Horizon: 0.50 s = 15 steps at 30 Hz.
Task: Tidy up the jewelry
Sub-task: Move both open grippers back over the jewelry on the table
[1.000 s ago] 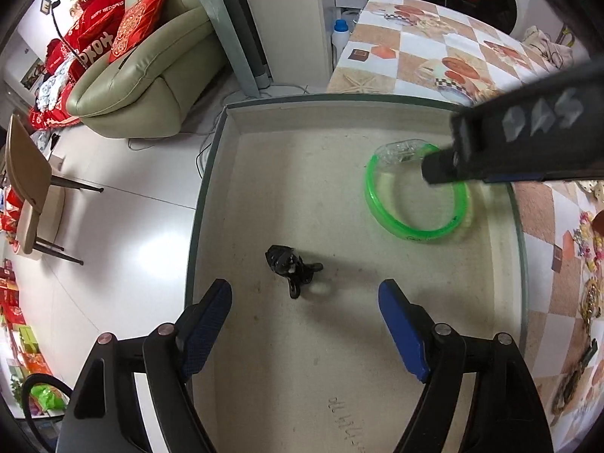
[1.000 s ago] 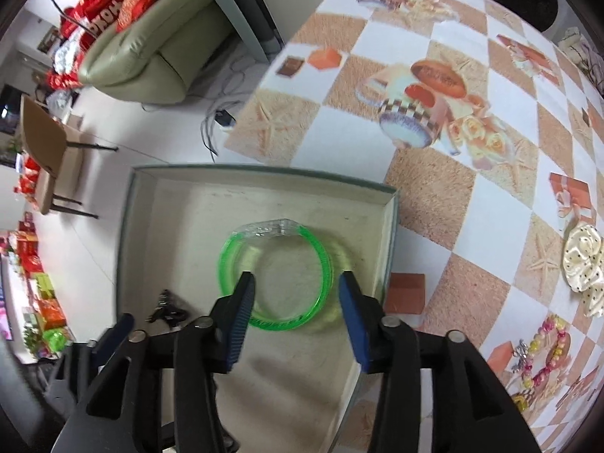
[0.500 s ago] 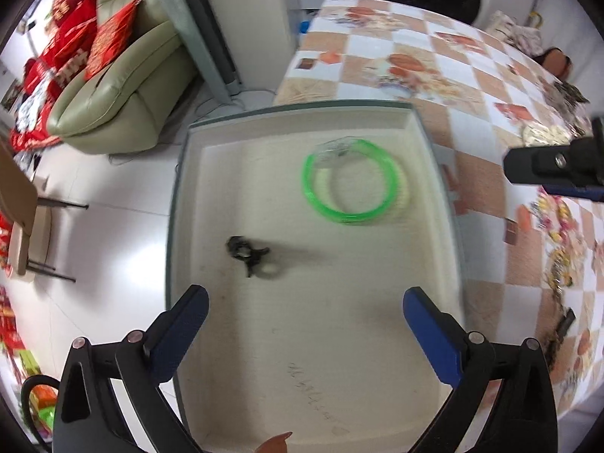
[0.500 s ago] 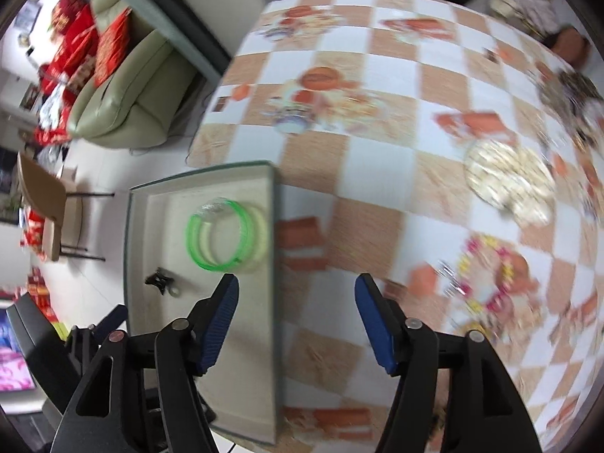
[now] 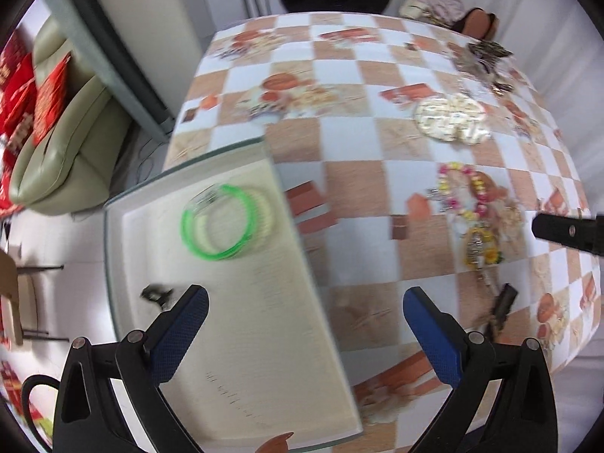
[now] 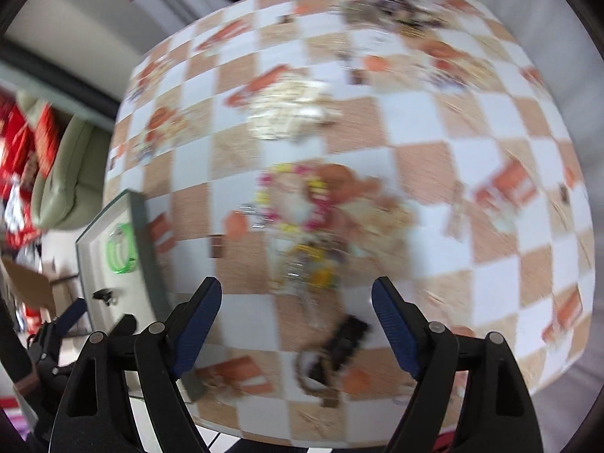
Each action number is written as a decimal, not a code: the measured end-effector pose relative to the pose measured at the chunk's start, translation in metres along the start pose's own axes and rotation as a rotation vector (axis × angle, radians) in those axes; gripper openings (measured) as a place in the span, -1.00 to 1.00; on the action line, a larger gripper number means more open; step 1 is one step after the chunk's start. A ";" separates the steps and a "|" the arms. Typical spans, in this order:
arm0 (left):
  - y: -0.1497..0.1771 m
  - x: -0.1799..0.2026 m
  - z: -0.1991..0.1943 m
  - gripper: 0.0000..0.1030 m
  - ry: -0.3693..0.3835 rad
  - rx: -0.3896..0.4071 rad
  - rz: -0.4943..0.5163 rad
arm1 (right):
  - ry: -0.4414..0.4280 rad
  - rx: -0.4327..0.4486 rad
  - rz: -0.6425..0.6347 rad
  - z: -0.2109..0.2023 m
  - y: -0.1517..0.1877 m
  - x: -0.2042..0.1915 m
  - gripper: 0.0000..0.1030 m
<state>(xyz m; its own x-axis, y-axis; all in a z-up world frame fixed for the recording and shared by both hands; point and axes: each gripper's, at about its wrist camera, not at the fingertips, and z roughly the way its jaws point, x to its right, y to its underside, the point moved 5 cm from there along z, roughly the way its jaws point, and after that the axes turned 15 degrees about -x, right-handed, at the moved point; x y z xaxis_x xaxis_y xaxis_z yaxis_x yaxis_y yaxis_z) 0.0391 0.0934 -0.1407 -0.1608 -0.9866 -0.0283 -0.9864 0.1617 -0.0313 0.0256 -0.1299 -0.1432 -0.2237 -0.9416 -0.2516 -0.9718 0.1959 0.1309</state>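
A shallow cream tray (image 5: 241, 339) sits at the table's left edge. In it lie a green bangle (image 5: 217, 222) and a small black hair clip (image 5: 154, 294). My left gripper (image 5: 305, 324) is open and empty, above the tray's right rim. Loose jewelry lies on the checkered cloth: a pink and yellow bead bracelet (image 5: 462, 192) with a yellow charm (image 5: 479, 249), and a dark piece (image 5: 502, 305). My right gripper (image 6: 296, 321) is open and empty above the bead bracelet (image 6: 290, 200) and the dark piece (image 6: 339, 343). The tray (image 6: 143, 249) shows at the left of that view.
A cream scrunchie (image 5: 449, 119) and a dark jewelry pile (image 5: 483, 60) lie farther back on the table. A green sofa (image 5: 64, 143) with red cushions stands on the left. The right gripper's body (image 5: 566, 230) enters the left wrist view at right.
Both grippers swung right, away from the tray toward the loose jewelry. The right gripper, over the bangle a second ago, is over the bead bracelet. Both views are motion-blurred.
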 end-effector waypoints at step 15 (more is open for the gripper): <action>-0.052 0.066 0.021 1.00 0.067 -0.073 0.035 | 0.029 -0.052 0.179 -0.001 -0.003 0.111 0.63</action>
<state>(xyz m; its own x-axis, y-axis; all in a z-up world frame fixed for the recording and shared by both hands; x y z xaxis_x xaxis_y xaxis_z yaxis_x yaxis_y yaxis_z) 0.0805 0.0203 -0.1618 -0.1950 -0.9801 0.0384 -0.9796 0.1965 0.0411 0.0042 -0.2356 -0.1702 -0.3894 -0.9009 -0.1919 -0.9115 0.3471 0.2206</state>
